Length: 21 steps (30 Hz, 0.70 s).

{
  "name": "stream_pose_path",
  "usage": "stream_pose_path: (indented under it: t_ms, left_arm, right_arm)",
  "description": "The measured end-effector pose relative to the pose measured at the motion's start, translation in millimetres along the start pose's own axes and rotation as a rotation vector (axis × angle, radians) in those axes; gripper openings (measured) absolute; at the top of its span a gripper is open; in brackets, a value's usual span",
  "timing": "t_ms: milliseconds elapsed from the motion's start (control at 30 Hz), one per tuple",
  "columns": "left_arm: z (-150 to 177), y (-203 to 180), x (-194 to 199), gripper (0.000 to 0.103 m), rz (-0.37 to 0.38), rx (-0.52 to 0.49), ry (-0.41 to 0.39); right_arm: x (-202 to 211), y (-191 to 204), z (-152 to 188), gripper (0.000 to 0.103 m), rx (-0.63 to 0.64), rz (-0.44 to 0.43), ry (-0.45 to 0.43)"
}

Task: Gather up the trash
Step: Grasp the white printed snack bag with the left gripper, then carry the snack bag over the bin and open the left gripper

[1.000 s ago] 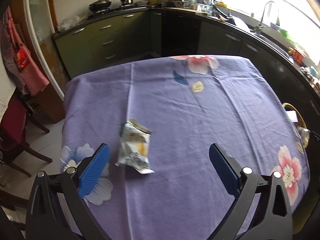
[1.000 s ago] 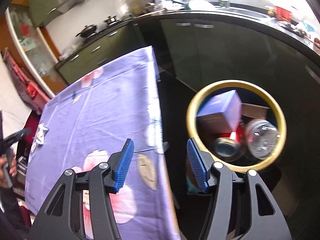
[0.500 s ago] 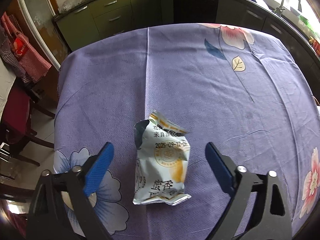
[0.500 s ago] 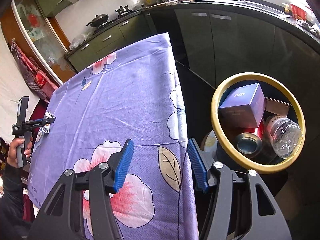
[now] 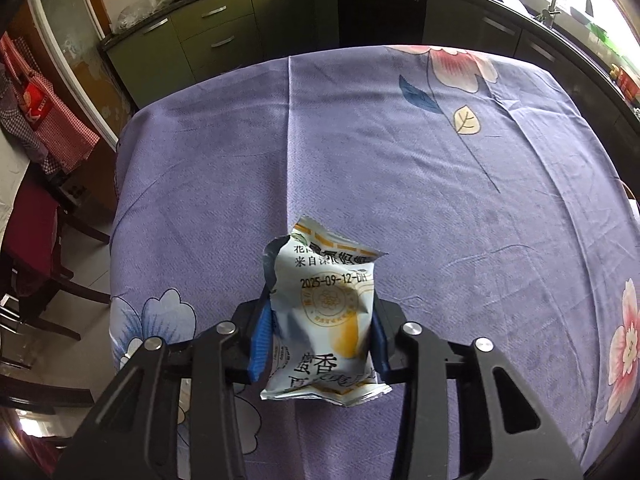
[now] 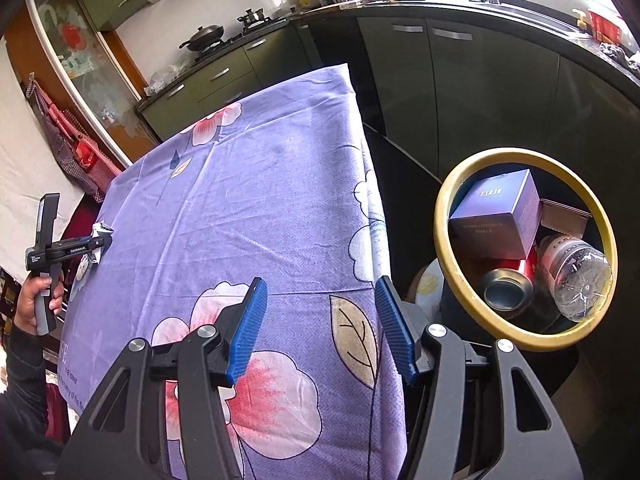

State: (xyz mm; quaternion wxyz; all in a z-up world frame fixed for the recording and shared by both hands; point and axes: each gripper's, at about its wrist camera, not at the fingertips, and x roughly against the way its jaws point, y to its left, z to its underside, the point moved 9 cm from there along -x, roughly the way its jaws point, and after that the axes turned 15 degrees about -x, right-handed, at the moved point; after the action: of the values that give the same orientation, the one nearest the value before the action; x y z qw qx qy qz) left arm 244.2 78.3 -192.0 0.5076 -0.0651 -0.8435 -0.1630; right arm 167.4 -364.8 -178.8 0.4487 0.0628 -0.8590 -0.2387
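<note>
The left gripper (image 5: pixel 320 336) has closed its ribbed blue pads onto the crinkled foil wrapper (image 5: pixel 326 320), which half a second ago lay loose ahead between spread jaws. The right gripper (image 6: pixel 320 328) hangs apart; the yellow-rimmed bin (image 6: pixel 442 216) sits to its right.

Left hand-held gripper (image 5: pixel 320 336) clamped on crumpled snack wrapper (image 5: pixel 326 320), over purple floral tablecloth (image 5: pixel 400 184)

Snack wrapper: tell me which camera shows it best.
The left wrist view. The snack wrapper fills the centre, its print readable, clamped in the left gripper. The right wrist view shows it only as a tiny crumpled scrap at the table's far edge.
</note>
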Motion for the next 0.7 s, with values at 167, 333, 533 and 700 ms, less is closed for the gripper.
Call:
stream_pose_path:
  t_ms: [167,333,533,700]
  left_arm:
    - [-1.5,-13.1,16.3,0.038,0.013,-0.035,-0.040]
    - [-13.2,-45.5,45.0,0.038,0.050,-0.103,-0.107]
    - [-37.3,-105.2,79.8,0.038,0.136,-0.215,-0.194]
    - [-61.6,-175.6,95.2,0.038,0.252,-0.337,-0.237]
  right_arm:
    - [3.6,-0.7,-0.9,0.056,-0.003,-0.001,-0.009]
    - [10.0,-1.2,-1.7,0.056,-0.007,-0.007,-0.022]
    - [21.6,-12.6,0.5,0.056,-0.028,-0.001,-0.039]
    - [46.7,-47.2,-1.9,0.056,-0.090,0.047,-0.096]
